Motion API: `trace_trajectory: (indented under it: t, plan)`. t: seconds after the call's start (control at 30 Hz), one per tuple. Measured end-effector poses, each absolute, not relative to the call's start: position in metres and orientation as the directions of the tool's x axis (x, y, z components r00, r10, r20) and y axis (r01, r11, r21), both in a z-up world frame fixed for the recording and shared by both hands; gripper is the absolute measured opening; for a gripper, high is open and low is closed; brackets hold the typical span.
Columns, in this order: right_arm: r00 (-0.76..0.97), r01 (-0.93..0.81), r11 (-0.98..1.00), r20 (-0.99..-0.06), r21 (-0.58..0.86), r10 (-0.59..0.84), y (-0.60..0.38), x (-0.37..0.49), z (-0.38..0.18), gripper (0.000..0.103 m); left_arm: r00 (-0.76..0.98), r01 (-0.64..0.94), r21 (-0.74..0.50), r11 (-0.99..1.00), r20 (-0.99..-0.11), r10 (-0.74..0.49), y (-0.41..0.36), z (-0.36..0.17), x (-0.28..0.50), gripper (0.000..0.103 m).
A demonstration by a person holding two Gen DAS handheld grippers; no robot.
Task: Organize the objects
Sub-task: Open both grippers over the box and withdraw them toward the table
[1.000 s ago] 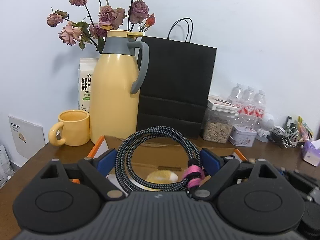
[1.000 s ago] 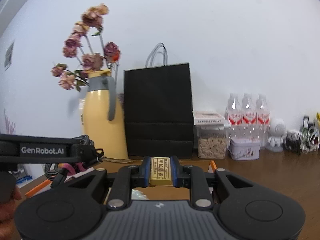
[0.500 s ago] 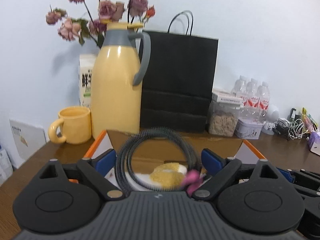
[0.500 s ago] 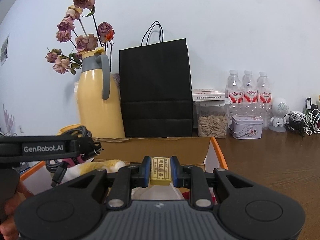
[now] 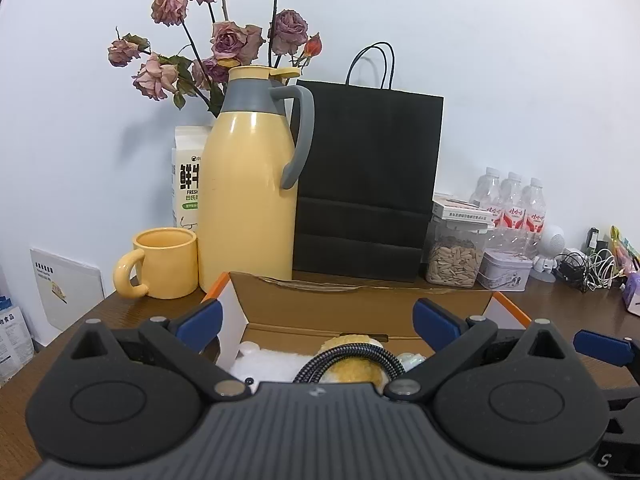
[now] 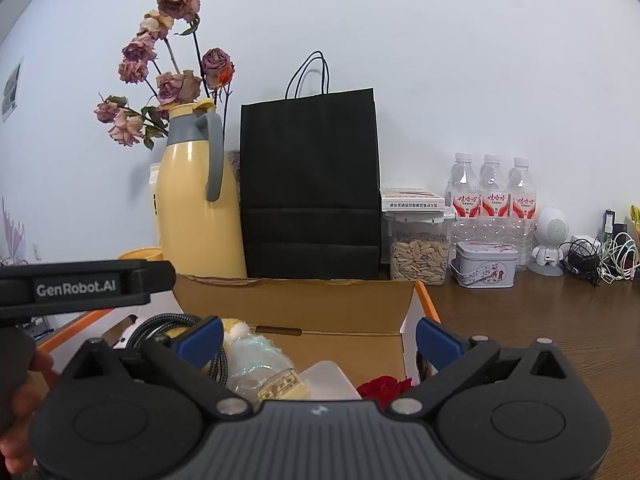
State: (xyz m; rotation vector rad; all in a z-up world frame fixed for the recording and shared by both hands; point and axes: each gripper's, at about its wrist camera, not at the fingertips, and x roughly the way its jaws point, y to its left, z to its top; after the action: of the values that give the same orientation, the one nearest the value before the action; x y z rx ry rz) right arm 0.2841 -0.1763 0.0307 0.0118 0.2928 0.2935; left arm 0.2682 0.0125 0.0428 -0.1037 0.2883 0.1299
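An open cardboard box (image 5: 360, 300) with orange edges stands on the brown table, right under both grippers. My left gripper (image 5: 318, 320) is open and holds nothing. The coiled braided cable (image 5: 344, 354) lies below it in the box, on a yellow and white plush toy (image 5: 272, 364). My right gripper (image 6: 318, 336) has its jaws opening, with nothing between them. The small gold-labelled pack (image 6: 280, 388) lies beneath it in the box (image 6: 296, 300), beside crinkled plastic, a white lid (image 6: 328, 380) and a red rose (image 6: 384, 386). The cable (image 6: 160, 324) also shows at the box's left.
Behind the box stand a yellow thermos jug (image 5: 248, 184), a yellow mug (image 5: 160, 260), a milk carton, dried roses and a black paper bag (image 5: 368, 184). To the right are a seed jar (image 6: 418, 248), a tin (image 6: 486, 264), water bottles and tangled cables (image 6: 600, 256).
The left gripper let go of the cable, which dropped into the box. The right gripper's jaws spread wide and the gold-labelled pack fell from them into the box.
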Motion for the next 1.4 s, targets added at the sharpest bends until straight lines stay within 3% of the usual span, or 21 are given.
trace_trajectory:
  t: [0.47,1.03,1.4]
  plan:
    - [0.927,-0.290,0.957,-0.242,0.023,0.287,-0.189,0.256,0.039,0.103,0.975,-0.105,-0.096,0.990,-0.204,0.084,0.017,0.047,0.232,0.103]
    - [0.916,-0.320,0.947,-0.256,-0.007,0.308,-0.210,0.211,0.026,0.103,0.963,-0.087,-0.055,0.995,-0.261,0.070,0.029,0.026,0.188,0.103]
    - [0.912,-0.308,0.951,-0.290,-0.017,0.290,-0.214,0.194,0.012,0.103,0.930,-0.105,-0.055,0.993,-0.360,0.079,0.038,0.004,0.174,0.103]
